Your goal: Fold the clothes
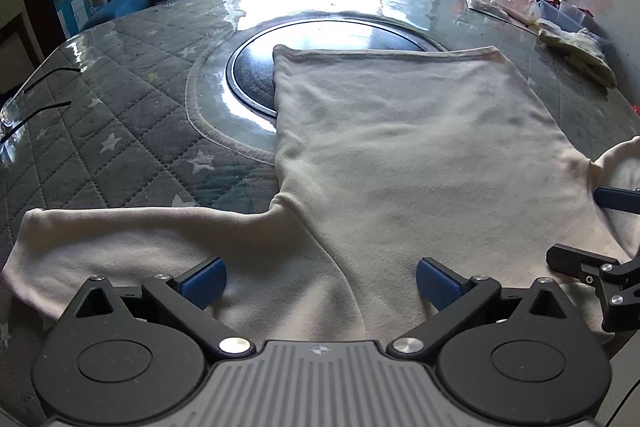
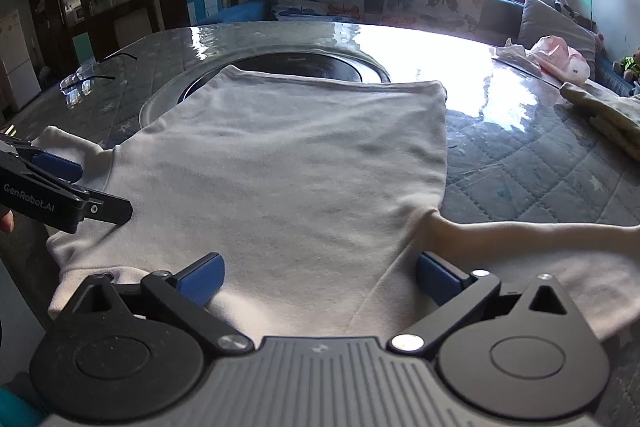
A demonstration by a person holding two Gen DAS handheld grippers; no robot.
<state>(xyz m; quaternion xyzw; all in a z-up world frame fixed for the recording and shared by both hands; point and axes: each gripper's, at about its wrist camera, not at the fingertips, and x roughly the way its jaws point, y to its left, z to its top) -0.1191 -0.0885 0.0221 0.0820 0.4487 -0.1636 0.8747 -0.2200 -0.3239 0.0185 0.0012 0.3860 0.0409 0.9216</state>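
A cream long-sleeved top [image 1: 400, 147] [image 2: 288, 155] lies flat on the table, hem at the far end, one sleeve stretched out to each side. My left gripper [image 1: 320, 283] stands open over the near left shoulder, where the left sleeve [image 1: 120, 247] branches off; its blue pads [image 1: 204, 281] are wide apart and pinch nothing. My right gripper [image 2: 320, 279] is open the same way over the near right shoulder, beside the right sleeve [image 2: 520, 247]. Each gripper shows in the other's view: the right gripper [image 1: 592, 227] at the right edge, the left gripper [image 2: 84, 187] at the left edge.
The table has a grey quilted star cover [image 1: 120, 115] under shiny plastic and a dark round turntable [image 1: 252, 75] partly under the hem. Eyeglasses [image 2: 80, 83] lie at the left. A folded yellowish cloth [image 2: 608, 115] and a pink bag [image 2: 560, 59] sit far right. A sofa stands behind.
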